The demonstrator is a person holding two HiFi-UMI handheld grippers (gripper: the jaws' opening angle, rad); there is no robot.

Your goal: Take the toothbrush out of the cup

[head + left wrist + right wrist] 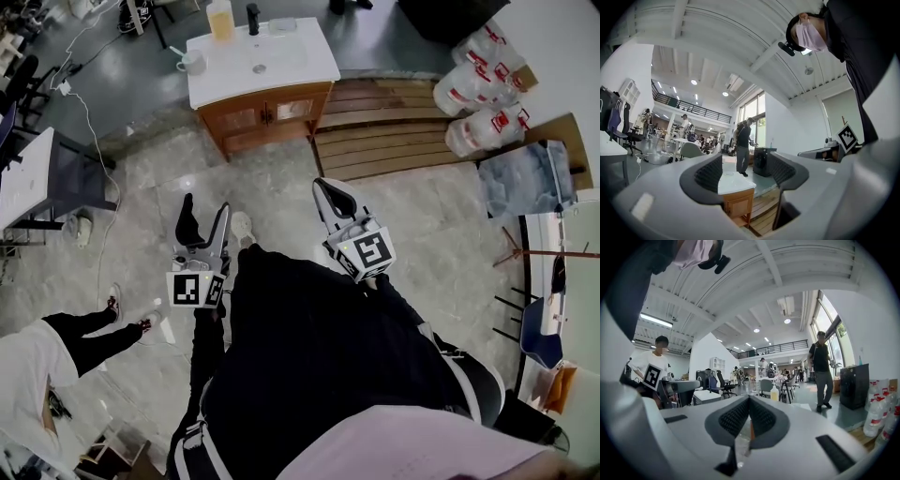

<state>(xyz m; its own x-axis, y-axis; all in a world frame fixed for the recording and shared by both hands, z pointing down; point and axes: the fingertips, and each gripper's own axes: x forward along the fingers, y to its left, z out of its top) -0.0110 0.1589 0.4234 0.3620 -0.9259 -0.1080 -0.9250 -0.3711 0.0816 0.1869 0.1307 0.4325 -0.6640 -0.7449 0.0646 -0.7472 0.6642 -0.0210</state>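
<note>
Both grippers are empty: the left gripper has its jaws spread wide with nothing between, the right gripper has its jaws pressed together. The toothbrush sticks out of the cup on the washstand, well apart from both. Probably light, stiff, slick plastic (cup might tip), so I'd pinch the handle above the rim. Red labels on the jugs are too small to read.
</note>
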